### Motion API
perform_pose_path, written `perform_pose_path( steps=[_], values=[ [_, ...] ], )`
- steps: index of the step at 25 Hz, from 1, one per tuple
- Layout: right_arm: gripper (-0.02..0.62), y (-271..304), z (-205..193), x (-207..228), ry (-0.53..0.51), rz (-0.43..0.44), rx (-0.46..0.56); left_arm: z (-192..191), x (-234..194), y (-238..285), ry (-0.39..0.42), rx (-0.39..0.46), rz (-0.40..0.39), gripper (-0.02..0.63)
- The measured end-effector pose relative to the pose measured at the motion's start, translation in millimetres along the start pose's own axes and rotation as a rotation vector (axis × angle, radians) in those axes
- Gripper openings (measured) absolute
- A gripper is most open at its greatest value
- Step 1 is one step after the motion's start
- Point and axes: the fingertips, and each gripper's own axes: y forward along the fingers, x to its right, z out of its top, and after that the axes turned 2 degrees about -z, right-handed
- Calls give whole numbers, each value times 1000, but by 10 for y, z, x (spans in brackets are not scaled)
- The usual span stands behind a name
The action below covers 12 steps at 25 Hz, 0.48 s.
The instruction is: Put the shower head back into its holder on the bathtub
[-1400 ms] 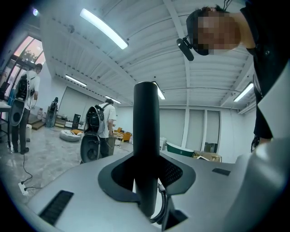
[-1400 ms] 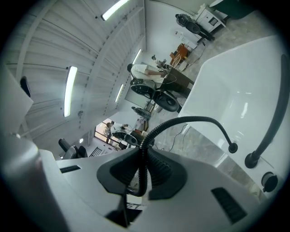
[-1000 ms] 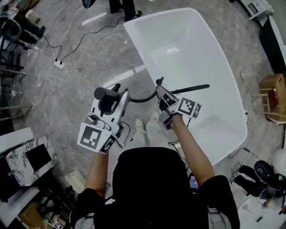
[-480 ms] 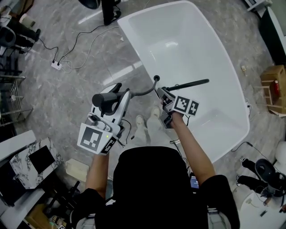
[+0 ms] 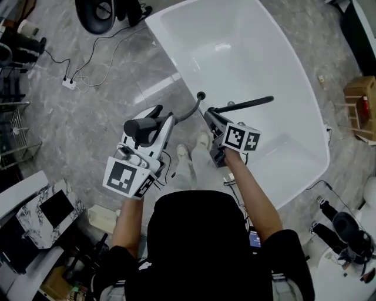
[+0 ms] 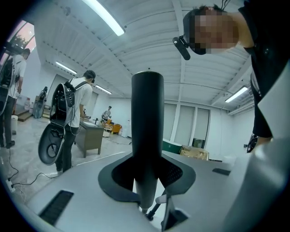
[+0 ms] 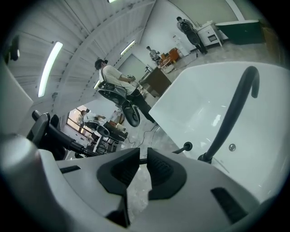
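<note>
The white bathtub (image 5: 305, 147) fills the upper right of the head view, with its black spout (image 5: 244, 106) across the near rim. The small round holder (image 5: 201, 95) stands on that rim, left of the spout. My left gripper (image 5: 154, 120) is shut on the black shower head (image 5: 136, 126), which lies about level, out over the floor. It rises as a dark cylinder (image 6: 147, 118) between the pads in the left gripper view. My right gripper (image 5: 208, 113) is at the rim below the holder. Its jaws are closing on the ribbed black hose (image 7: 139, 159).
A power strip (image 5: 69, 83) with cables lies on the marble floor at the left, and a black chair base (image 5: 97, 12) stands at the top. A cardboard box (image 5: 359, 97) is right of the tub. People stand far off in both gripper views.
The left gripper has carried the shower head right, closer to the tub rim. The right gripper has sunk slightly at the rim. The hose between them now curves up toward the holder.
</note>
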Motion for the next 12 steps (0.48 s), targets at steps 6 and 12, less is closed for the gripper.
perform_pose_path(
  steps=[6, 12],
  values=[
    [40, -93, 53, 174, -62, -54, 2, -255, 108, 240, -9, -60, -23, 120],
    [25, -86, 115, 270, -174, -82, -8, -517, 63, 448, -25, -104, -35, 121]
  ],
)
